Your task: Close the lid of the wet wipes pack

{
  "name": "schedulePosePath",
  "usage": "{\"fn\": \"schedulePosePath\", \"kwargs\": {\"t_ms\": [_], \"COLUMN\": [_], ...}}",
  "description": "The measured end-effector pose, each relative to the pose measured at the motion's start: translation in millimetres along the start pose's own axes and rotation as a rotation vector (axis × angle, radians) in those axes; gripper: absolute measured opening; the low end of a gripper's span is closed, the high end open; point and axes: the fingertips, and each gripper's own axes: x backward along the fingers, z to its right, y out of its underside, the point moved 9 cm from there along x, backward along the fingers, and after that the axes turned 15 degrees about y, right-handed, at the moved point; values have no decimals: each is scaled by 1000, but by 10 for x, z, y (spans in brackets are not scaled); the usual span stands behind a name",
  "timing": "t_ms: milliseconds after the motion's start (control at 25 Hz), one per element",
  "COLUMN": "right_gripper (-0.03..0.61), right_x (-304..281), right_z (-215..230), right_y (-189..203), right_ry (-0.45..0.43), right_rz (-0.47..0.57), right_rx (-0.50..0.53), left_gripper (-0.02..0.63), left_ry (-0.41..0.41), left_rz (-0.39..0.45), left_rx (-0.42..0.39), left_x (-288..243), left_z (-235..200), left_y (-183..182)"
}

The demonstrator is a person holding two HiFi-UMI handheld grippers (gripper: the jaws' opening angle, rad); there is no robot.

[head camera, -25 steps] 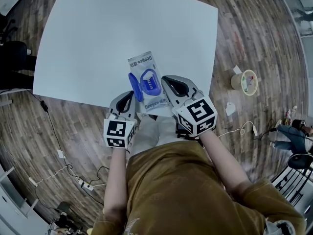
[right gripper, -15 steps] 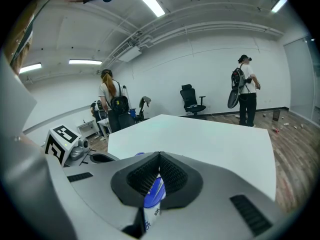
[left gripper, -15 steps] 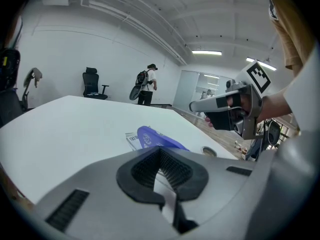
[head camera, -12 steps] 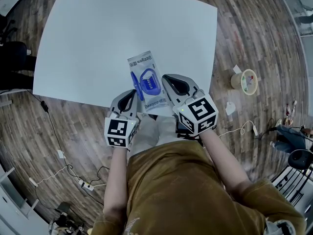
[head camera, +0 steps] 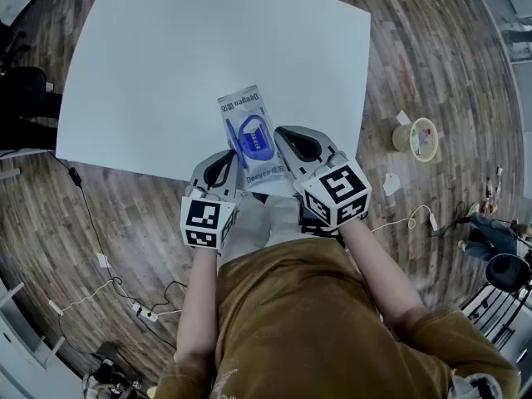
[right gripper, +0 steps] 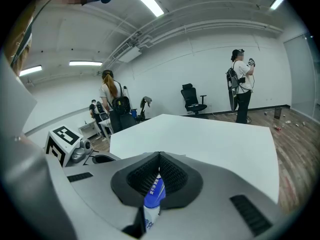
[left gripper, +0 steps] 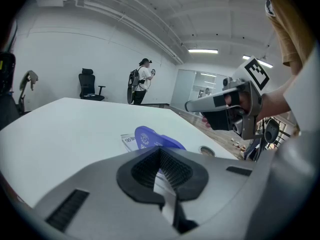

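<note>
The wet wipes pack lies near the front edge of the white table. Its blue lid stands up on its left side, over the blue opening frame. My right gripper is shut on the pack's near right edge; the blue and white pack shows pinched between its pads. My left gripper is shut and sits right beside the raised lid, on its left. In the left gripper view the lid rises just past my left gripper, with the pack under it.
The table's front edge runs just under both grippers. On the wooden floor to the right stands a small round bin; cables trail at the left. People and an office chair stand far behind the table.
My left gripper has slid right toward the pack. The blue lid, which leaned out to the left, now stands more upright against the opening. The right gripper has stayed put.
</note>
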Motion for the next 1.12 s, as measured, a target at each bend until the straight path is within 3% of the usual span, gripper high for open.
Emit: {"fn": "schedulePosePath", "kwargs": {"t_ms": [1120], "right_gripper": [6], "right_x": [-68], "right_z": [-36], "right_y": [56], "right_ry": [-32], "right_rz": [-29], "right_rx": [-34], "left_gripper": [-3], "left_ry": [66], "left_rz": [-14], "left_rx": [-14], "left_x": [-197], "left_z": [89], "left_y": [-35]}}
